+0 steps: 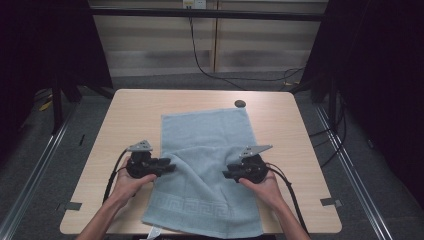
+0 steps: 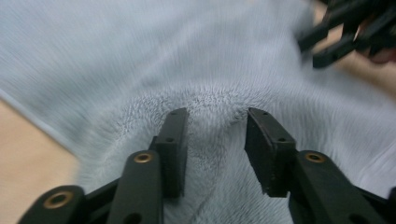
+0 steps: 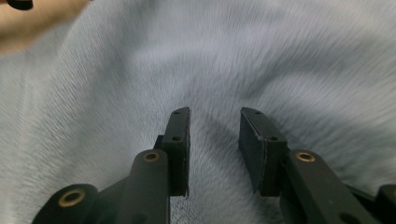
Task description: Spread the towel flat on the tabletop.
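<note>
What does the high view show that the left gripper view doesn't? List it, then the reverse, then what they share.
High view: the full table, the towel's patterned border, a dark round disc by the far edge, the left hand and the right hand.
Left gripper view: the pads close up, standing apart over rumpled pile.
Both: the blue towel, bare tabletop, the left gripper and the right gripper.

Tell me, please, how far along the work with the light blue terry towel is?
Done: the light blue terry towel lies spread lengthwise on the pale wooden table. In hand: the left gripper and right gripper sit at its side edges, jaws apart, nothing pinched, cloth bunched between them. Left: probably gripping and folding; no fold shows yet.
</note>
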Motion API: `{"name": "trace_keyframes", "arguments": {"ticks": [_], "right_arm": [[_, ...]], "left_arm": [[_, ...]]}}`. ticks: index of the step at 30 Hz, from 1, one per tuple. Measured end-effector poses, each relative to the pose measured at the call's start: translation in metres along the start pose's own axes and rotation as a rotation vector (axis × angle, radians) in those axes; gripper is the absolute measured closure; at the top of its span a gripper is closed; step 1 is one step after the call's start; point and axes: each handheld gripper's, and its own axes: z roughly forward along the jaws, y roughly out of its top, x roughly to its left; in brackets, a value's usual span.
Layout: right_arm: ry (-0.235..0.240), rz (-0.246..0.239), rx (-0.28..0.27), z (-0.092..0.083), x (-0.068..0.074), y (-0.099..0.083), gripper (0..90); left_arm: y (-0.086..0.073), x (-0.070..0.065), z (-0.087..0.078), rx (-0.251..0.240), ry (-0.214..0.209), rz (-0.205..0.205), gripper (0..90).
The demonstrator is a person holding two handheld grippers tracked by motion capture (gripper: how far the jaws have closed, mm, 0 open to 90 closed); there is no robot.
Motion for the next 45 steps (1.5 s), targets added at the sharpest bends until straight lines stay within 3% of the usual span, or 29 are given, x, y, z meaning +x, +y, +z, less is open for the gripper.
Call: {"name": "trace_keyframes", "arguments": {"ticks": [3, 4, 8, 9, 11, 12, 13, 14, 16, 17, 18, 19, 20, 22, 23, 24, 25, 26, 27, 29, 31, 32, 33, 35, 36, 39, 40, 43, 45], "right_arm": [[0.007, 0.003, 0.035, 0.004, 0.003, -0.007, 64.3], [0.011, 0.013, 0.026, 0.000, 0.008, -0.015, 64.2], [0.023, 0.000, 0.036, -0.013, 0.022, -0.028, 64.2], [0.036, -0.001, 0.040, -0.022, 0.033, -0.039, 65.3], [0.048, 0.009, 0.040, -0.027, 0.039, -0.044, 66.2], [0.093, 0.015, 0.043, -0.034, 0.052, -0.055, 68.9], [0.112, 0.011, 0.054, -0.037, 0.060, -0.059, 69.5], [0.128, 0.012, 0.065, -0.040, 0.065, -0.062, 69.9], [0.174, 0.016, 0.082, -0.045, 0.079, -0.070, 70.0], [0.184, 0.016, 0.088, -0.047, 0.083, -0.072, 70.1], [0.182, 0.010, 0.079, -0.050, 0.086, -0.071, 70.1], [0.182, 0.010, 0.079, -0.050, 0.086, -0.071, 70.1], [0.189, 0.025, -0.006, -0.060, 0.081, -0.062, 70.5], [0.156, 0.041, -0.121, -0.072, 0.066, -0.042, 71.4], [0.156, 0.041, -0.121, -0.072, 0.066, -0.042, 71.4], [0.110, 0.031, -0.161, -0.076, 0.049, -0.022, 71.4], [0.110, 0.031, -0.161, -0.076, 0.049, -0.022, 71.4], [0.050, 0.041, -0.162, -0.071, 0.026, -0.008, 71.6], [0.009, 0.029, -0.142, -0.066, 0.019, -0.005, 72.2], [-0.003, 0.049, -0.102, -0.048, 0.003, 0.000, 72.5], [-0.004, 0.054, -0.051, -0.031, -0.002, -0.002, 72.6], [0.012, 0.047, -0.030, -0.025, 0.000, -0.004, 72.6], [0.027, 0.034, -0.013, -0.022, 0.004, -0.006, 72.8], [0.046, 0.007, 0.015, -0.021, 0.016, -0.013, 73.0], [0.061, -0.006, 0.018, -0.026, 0.024, -0.017, 73.0], [0.087, -0.013, 0.015, -0.034, 0.037, -0.025, 73.0], [0.112, -0.022, 0.029, -0.041, 0.055, -0.039, 72.0], [0.150, -0.022, 0.055, -0.045, 0.076, -0.061, 71.0], [0.177, -0.015, 0.060, -0.049, 0.084, -0.068, 69.7]], "left_arm": [[-0.004, -0.009, -0.001, 0.016, 0.008, 0.038, 62.1], [-0.009, -0.016, -0.008, 0.012, -0.015, 0.042, 62.7], [-0.021, -0.034, -0.015, 0.035, -0.021, 0.087, 62.2], [-0.029, -0.047, -0.024, 0.042, -0.067, 0.074, 62.2], [-0.032, -0.052, -0.027, 0.047, -0.087, 0.083, 61.1], [-0.043, -0.066, -0.033, 0.088, -0.125, 0.096, 60.8], [-0.043, -0.066, -0.033, 0.088, -0.125, 0.096, 60.3], [-0.051, -0.072, -0.040, 0.069, -0.191, 0.084, 60.1], [-0.051, -0.072, -0.047, 0.033, -0.241, 0.052, 59.6], [-0.051, -0.072, -0.047, 0.033, -0.241, 0.052, 59.2], [-0.045, -0.068, -0.055, -0.024, -0.230, 0.039, 59.2], [-0.045, -0.068, -0.055, -0.024, -0.230, 0.039, 59.5], [-0.034, -0.058, -0.060, -0.087, -0.245, -0.002, 59.7], [-0.021, -0.045, -0.061, -0.118, -0.222, -0.019, 59.9], [-0.021, -0.045, -0.061, -0.118, -0.222, -0.019, 60.3], [-0.011, -0.029, -0.055, -0.124, -0.196, -0.034, 60.3], [-0.011, -0.029, -0.055, -0.124, -0.196, -0.034, 60.4], [-0.006, -0.019, -0.049, -0.112, -0.126, -0.040, 61.7], [-0.004, -0.005, -0.037, -0.091, -0.096, -0.078, 62.9], [-0.005, 0.003, -0.023, -0.055, -0.013, -0.076, 65.2], [-0.007, 0.003, -0.014, -0.008, -0.025, -0.063, 65.9], [-0.007, 0.003, -0.014, -0.008, -0.025, -0.063, 65.7], [-0.011, -0.007, -0.010, 0.030, -0.063, -0.020, 65.1], [-0.013, -0.013, -0.010, 0.052, -0.070, 0.001, 64.3], [-0.022, -0.025, -0.012, 0.072, -0.087, 0.024, 63.6], [-0.029, -0.037, -0.017, 0.074, -0.100, 0.047, 63.7], [-0.038, -0.050, -0.024, 0.074, -0.113, 0.059, 63.0], [-0.050, -0.066, -0.034, 0.085, -0.184, 0.053, 61.2], [-0.052, -0.070, -0.036, 0.092, -0.214, 0.058, 59.1]]}}
